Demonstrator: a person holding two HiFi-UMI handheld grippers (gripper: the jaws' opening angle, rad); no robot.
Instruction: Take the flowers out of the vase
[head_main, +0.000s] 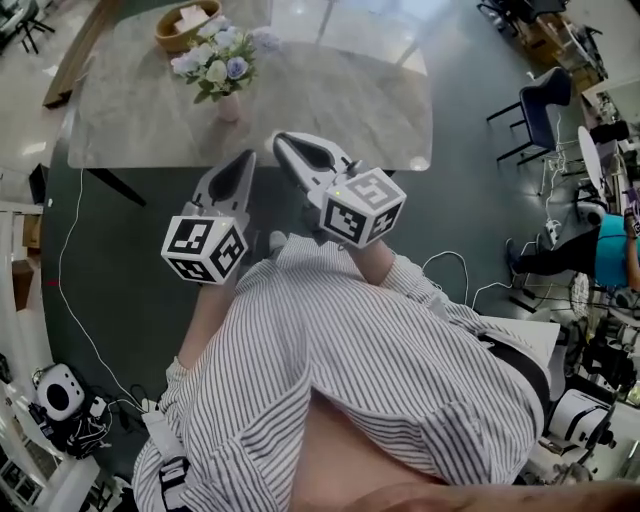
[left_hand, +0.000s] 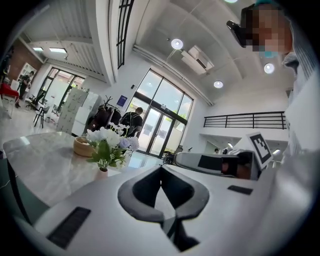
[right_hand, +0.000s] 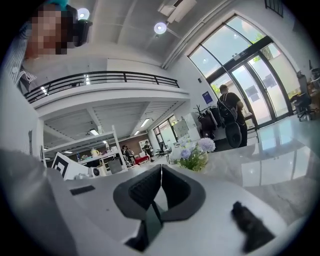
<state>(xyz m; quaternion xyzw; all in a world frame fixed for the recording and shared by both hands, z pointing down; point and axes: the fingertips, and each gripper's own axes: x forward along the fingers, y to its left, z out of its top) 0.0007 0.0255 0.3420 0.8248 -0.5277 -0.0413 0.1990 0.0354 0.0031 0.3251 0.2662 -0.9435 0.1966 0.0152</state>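
Head view: left gripper (head_main: 243, 160) and right gripper (head_main: 283, 140), both clenched and empty, hover at the marble table's (head_main: 340, 100) near edge; flowers (head_main: 218, 62) stand upright in a pink vase (head_main: 229, 107) ahead, nearer the left gripper.

Bright daylight through tall windows (left_hand: 161, 120); round ceiling lamps (left_hand: 176, 44); glare on tabletop (head_main: 330, 100); dark fisheye corners

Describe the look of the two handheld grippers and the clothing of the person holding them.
The left gripper and right gripper are light grey shells, each with two tapering jaws lined in dark grey padding. Behind each sits a marker cube, the left cube and the right cube, white with black square patterns. The person wears a white shirt with thin dark stripes.
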